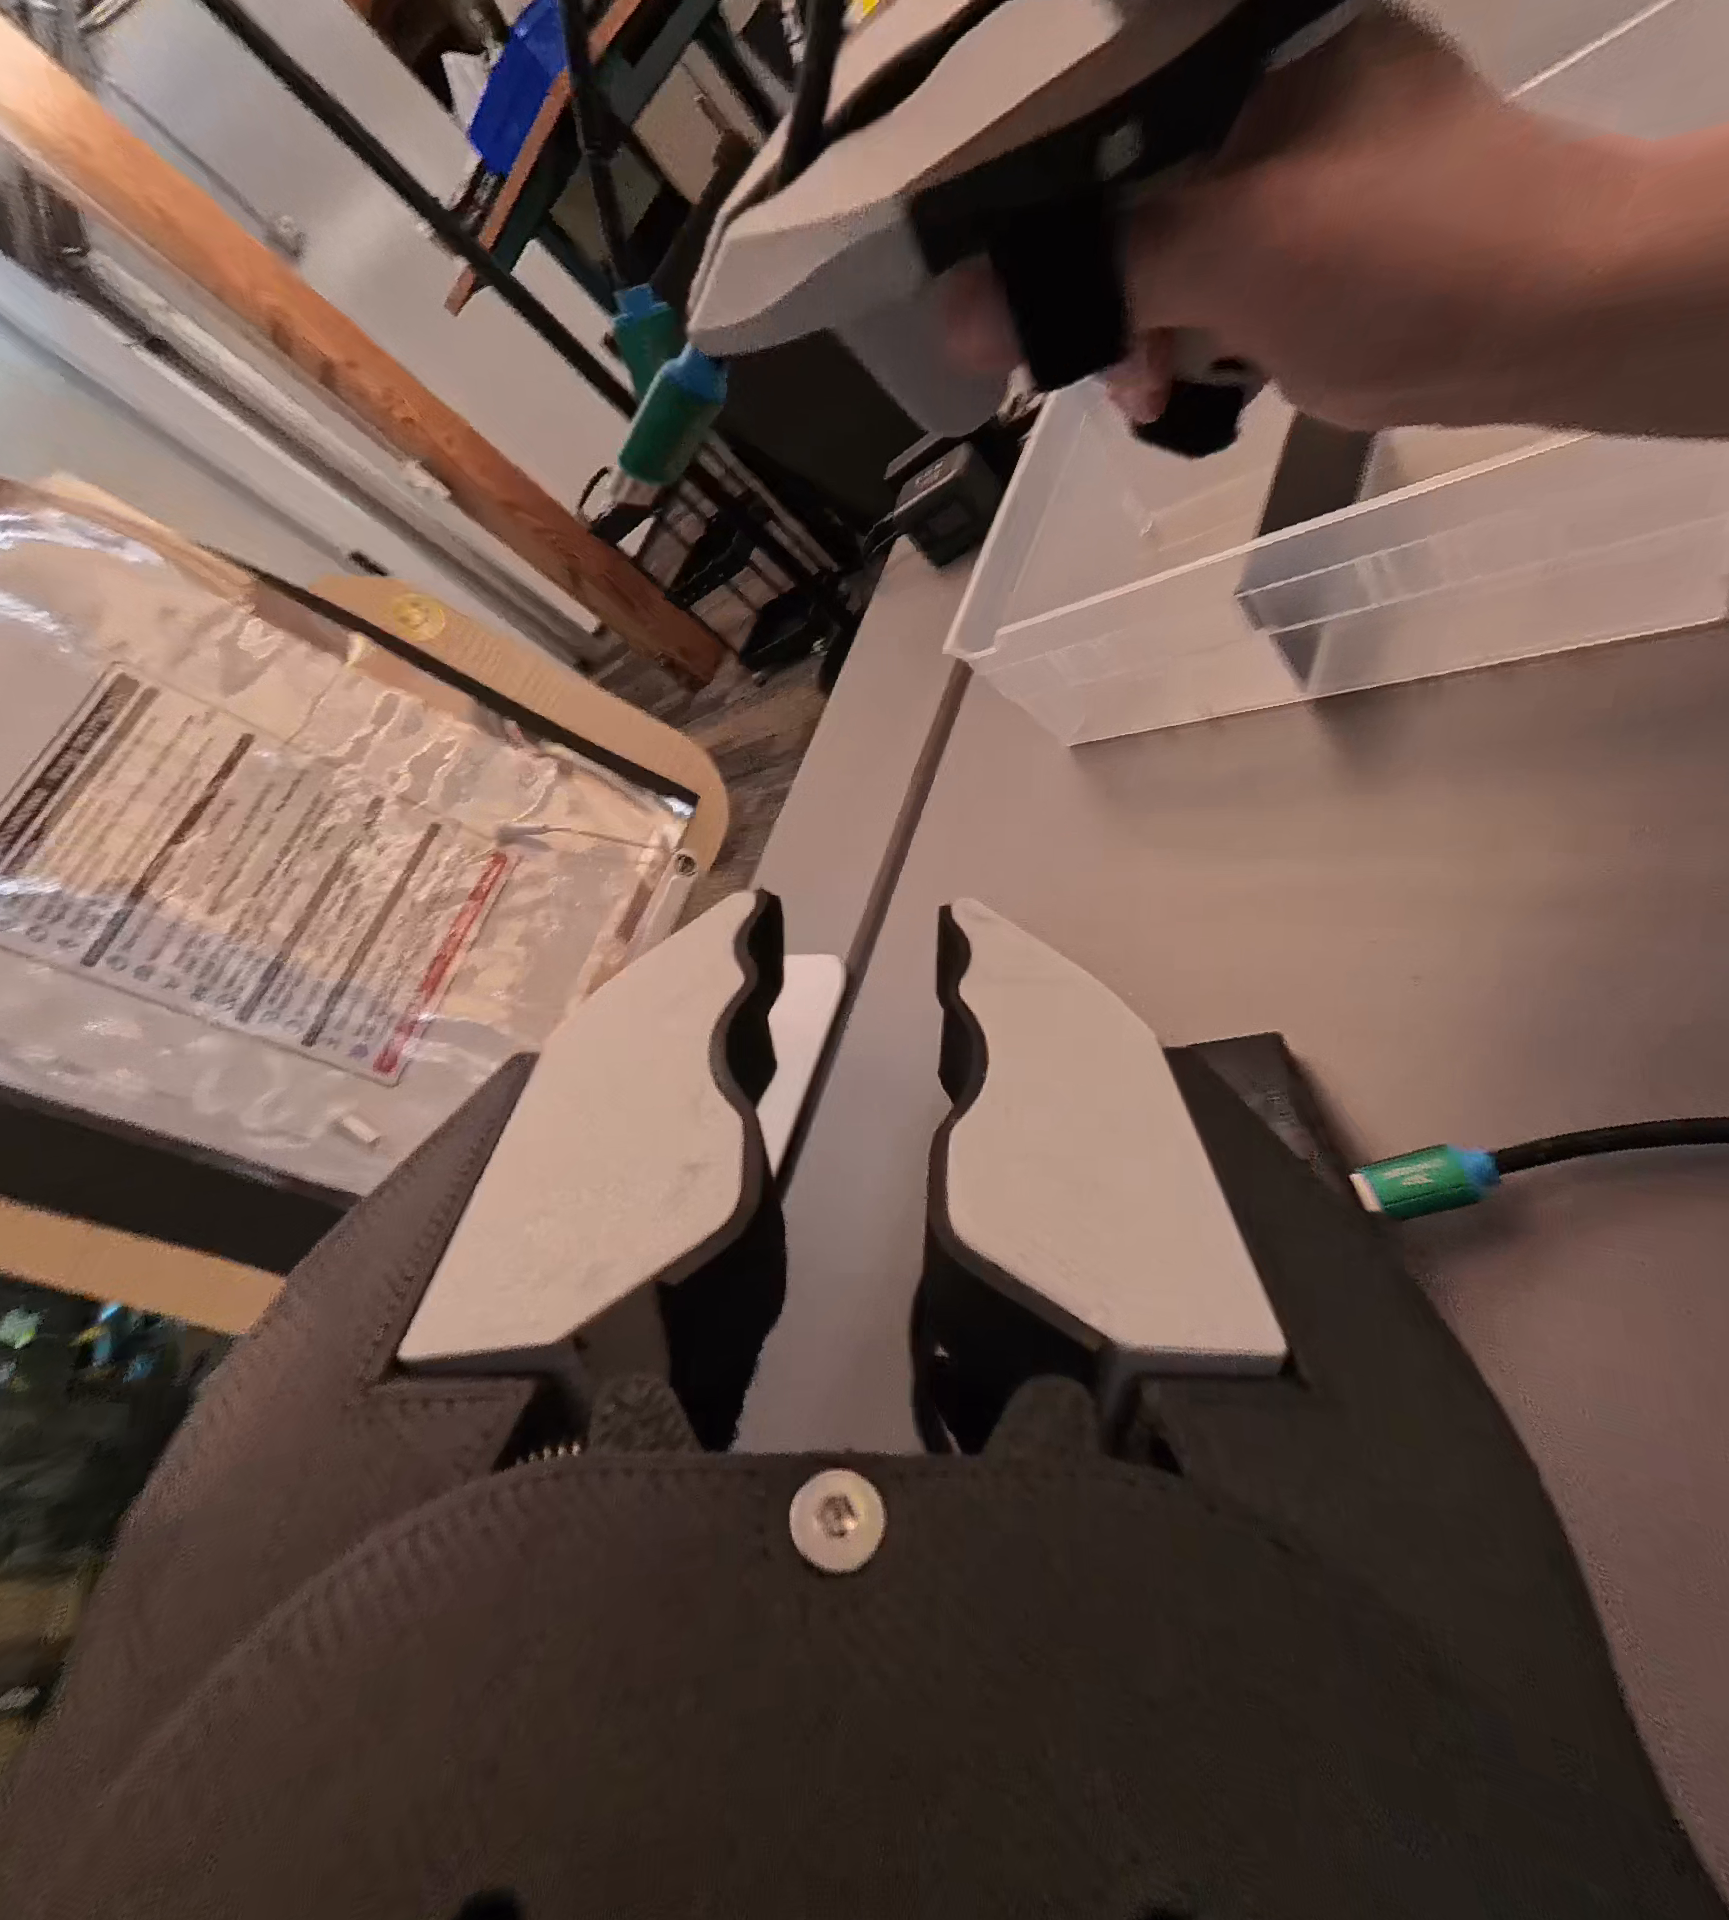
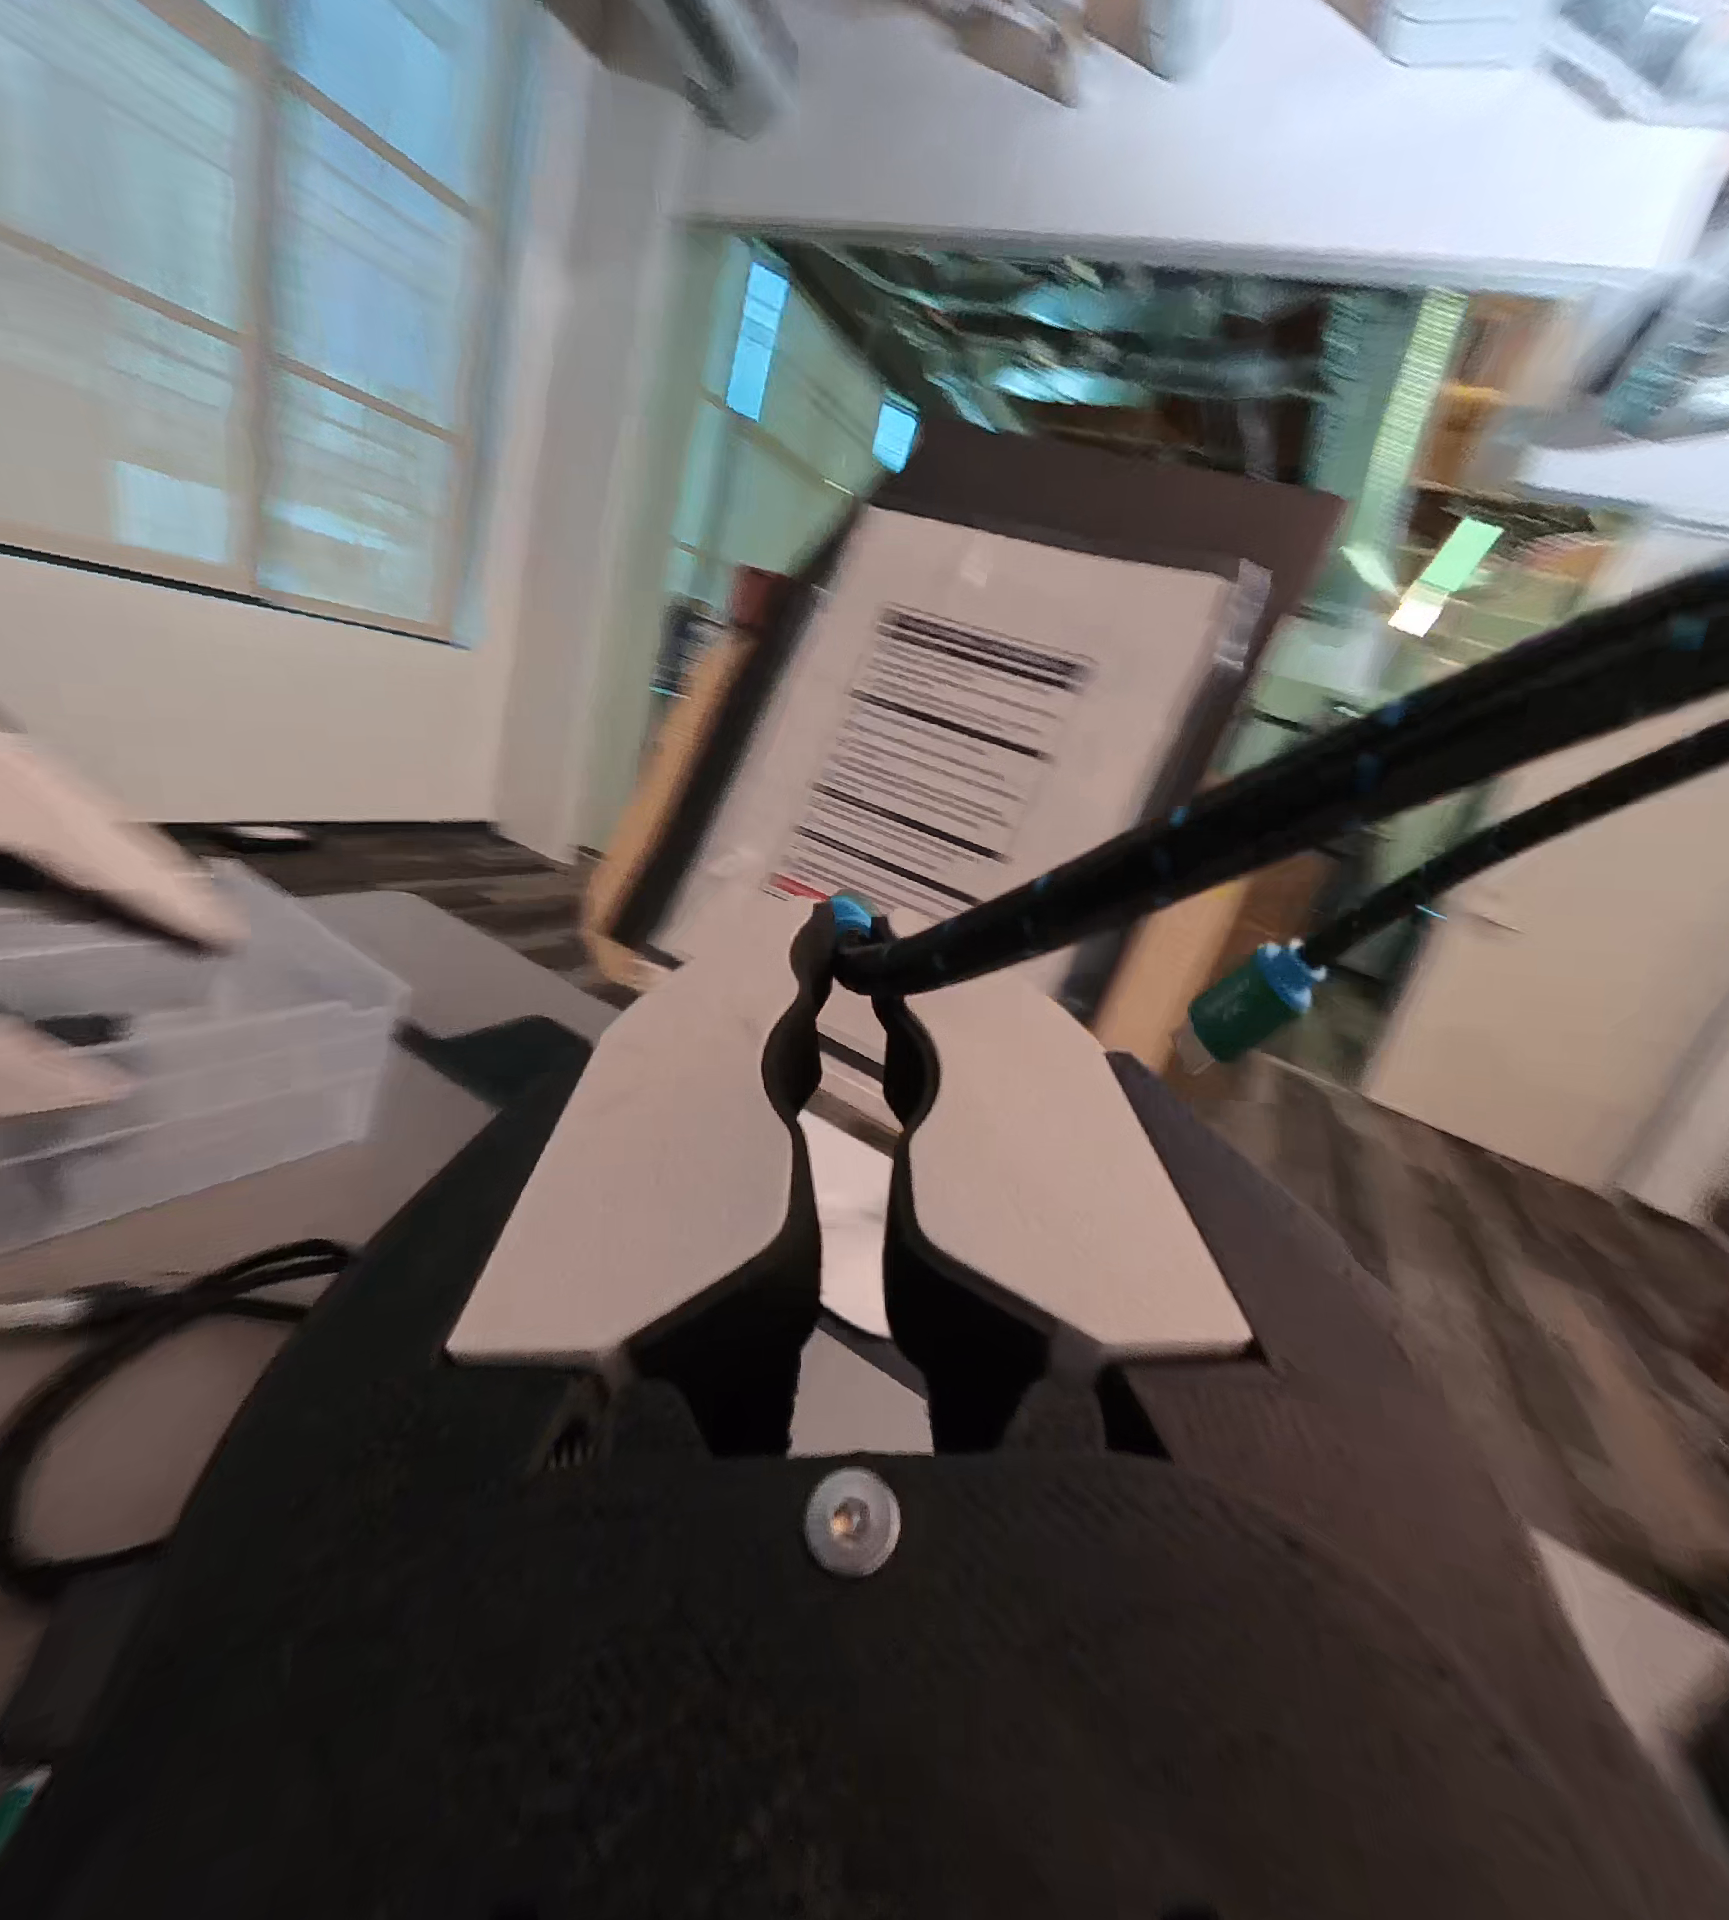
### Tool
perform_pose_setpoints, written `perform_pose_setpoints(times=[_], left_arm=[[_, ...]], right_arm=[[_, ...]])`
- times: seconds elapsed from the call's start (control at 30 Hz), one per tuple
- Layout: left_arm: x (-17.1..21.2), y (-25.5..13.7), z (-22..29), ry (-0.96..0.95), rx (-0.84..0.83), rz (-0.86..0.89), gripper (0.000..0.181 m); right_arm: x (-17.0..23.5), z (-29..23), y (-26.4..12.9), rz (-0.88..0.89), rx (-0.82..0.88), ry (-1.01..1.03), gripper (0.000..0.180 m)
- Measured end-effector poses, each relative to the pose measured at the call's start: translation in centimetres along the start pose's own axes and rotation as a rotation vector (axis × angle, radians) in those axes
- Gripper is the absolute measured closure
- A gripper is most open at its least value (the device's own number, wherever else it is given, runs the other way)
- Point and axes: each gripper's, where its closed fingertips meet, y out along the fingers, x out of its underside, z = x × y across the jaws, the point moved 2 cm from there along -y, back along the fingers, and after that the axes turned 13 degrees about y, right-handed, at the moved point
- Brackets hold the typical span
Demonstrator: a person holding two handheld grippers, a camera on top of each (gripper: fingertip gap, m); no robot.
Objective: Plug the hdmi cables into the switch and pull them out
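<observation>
A cable plug (image 1: 1423,1177) lies on the table (image 1: 1359,883) right of the left gripper (image 1: 860,940), a bin (image 1: 1255,634) beyond.

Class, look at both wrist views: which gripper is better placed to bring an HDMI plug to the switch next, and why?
The right gripper: it is shut on a black HDMI cable just behind its plug. The left gripper is open and empty above the grey table, though a green plug lies beside it.

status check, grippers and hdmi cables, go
Left gripper open, empty. Right gripper shut on black cable, lifted. Green plug at switch. Nothing blocking.
</observation>
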Motion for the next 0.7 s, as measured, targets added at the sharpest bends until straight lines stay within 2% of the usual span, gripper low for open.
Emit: perform_pose_setpoints(times=[0.13, 0.2, 0.37, 0.5, 0.7], left_arm=[[2.0, 0.3, -2.8, 0.109, -0.256, -0.125, 0.149], [2.1, 0.2, -3.4, 0.143, -0.337, -0.122, 0.149], [0.5, -0.3, -2.8, 0.129, -0.295, 0.014, 0.146], [-1.5, -1.5, -2.5, 0.154, -0.278, 0.119, 0.157], [-1.8, -1.2, -1.3, 0.294, -0.267, 0.079, 0.164]], right_arm=[[-0.3, -4.2, 0.3, -0.007, -0.217, 0.049, 0.173], [-0.3, -6.7, 0.2, -0.011, -0.355, 0.095, 0.173], [-0.2, -10.3, -0.1, -0.052, -0.552, 0.183, 0.173], [0.0, -11.5, -0.5, -0.068, -0.664, 0.208, 0.173], [0.9, -11.9, -0.5, -0.088, -0.697, 0.165, 0.173]])
